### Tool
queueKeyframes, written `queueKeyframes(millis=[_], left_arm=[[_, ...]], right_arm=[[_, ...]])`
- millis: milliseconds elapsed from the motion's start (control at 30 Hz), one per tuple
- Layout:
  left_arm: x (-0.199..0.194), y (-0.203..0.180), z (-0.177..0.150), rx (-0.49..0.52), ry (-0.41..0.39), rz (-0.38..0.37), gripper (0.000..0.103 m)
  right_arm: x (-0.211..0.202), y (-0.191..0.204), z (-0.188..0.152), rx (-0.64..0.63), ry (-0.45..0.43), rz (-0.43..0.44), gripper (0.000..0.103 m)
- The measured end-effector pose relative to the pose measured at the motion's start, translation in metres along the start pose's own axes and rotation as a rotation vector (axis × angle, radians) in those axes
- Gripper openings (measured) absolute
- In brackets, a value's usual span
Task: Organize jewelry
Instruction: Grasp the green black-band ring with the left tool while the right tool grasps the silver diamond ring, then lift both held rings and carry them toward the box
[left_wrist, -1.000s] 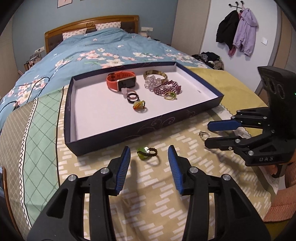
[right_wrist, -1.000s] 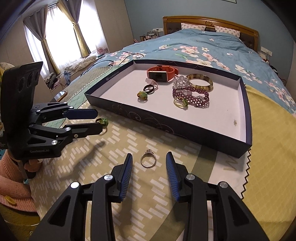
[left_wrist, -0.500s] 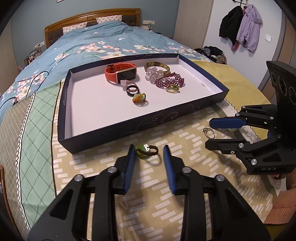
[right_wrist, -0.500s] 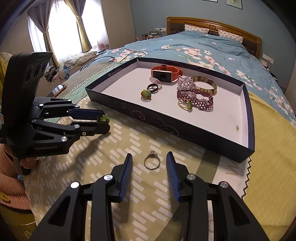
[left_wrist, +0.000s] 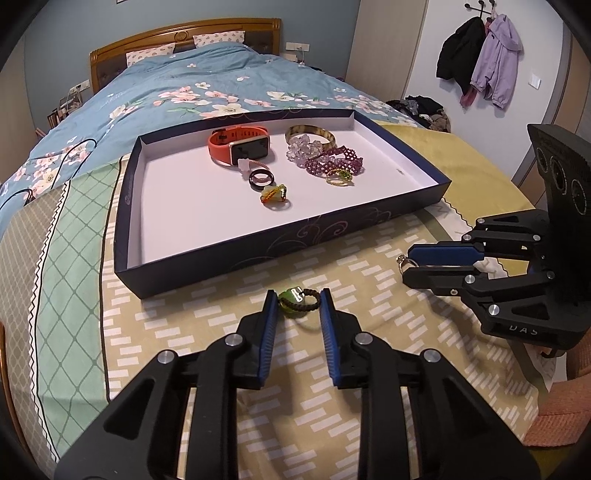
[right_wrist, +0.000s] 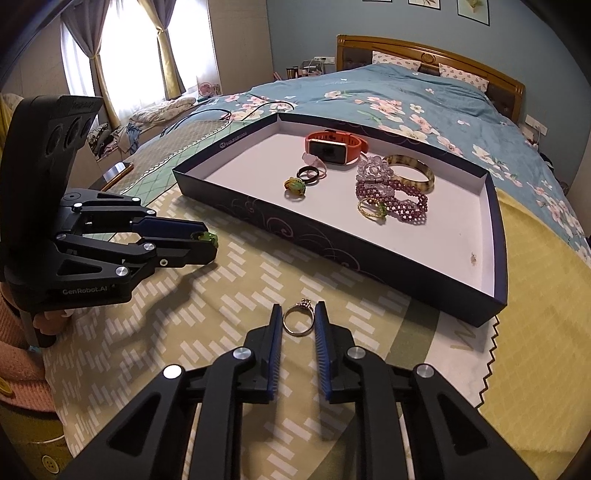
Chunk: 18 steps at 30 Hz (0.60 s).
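Currently, left to right:
Bed (left_wrist: 207, 85): blue floral cover, behind the work surface.
Cloth (left_wrist: 221, 325): tan with a white dash pattern, spread under everything in front.
Tray (left_wrist: 207, 254): dark blue walls, white floor, lying on the cloth with its near wall just beyond both grippers.
Tray, left group: orange watch (left_wrist: 238, 147) at the back. Black ring (left_wrist: 255, 182) is in front of it, and the green-yellow ring (left_wrist: 274, 194) is nearest.
Tray, right group: amber bangle (left_wrist: 325, 133) at the back, with the clear bead bracelet (left_wrist: 301, 147) against it. Purple bead bracelet (left_wrist: 332, 160) is in front, and the gold ring (left_wrist: 340, 179) touches its near edge.
Left gripper (left_wrist: 295, 301): pitched down at the cloth, just short of the tray's near wall.
Left jaws: nearly together, clamped on the green ring (left_wrist: 290, 306). The bead is on the left pad and the dark cord loop is on the right pad.
Green ring: outside the tray, at cloth level between the left pads.
Right gripper (right_wrist: 297, 309): also pitched down, near the tray's front right corner.
Right jaws: closing, and the blue pads already touch both sides of the band.
Silver ring (right_wrist: 298, 333): outside the tray, between the right fingertips, stone pointing away towards the tray.
Coats (left_wrist: 491, 74): hanging on the far right wall.
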<state>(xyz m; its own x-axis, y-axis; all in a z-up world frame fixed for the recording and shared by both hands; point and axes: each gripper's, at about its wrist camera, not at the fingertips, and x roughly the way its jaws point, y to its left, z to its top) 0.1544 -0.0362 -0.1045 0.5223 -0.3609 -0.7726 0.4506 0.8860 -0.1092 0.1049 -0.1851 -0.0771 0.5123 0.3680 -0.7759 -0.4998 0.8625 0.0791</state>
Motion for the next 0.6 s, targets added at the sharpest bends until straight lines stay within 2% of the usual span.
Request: queueKeyframes(millis=[600], left_arm=[[-0.009, -0.004, -0.005, -0.014, -0.016, -0.028, 0.023]], right_arm=[[-0.011, -0.006, -0.005, 0.057, -0.038, 0.042, 0.016]])
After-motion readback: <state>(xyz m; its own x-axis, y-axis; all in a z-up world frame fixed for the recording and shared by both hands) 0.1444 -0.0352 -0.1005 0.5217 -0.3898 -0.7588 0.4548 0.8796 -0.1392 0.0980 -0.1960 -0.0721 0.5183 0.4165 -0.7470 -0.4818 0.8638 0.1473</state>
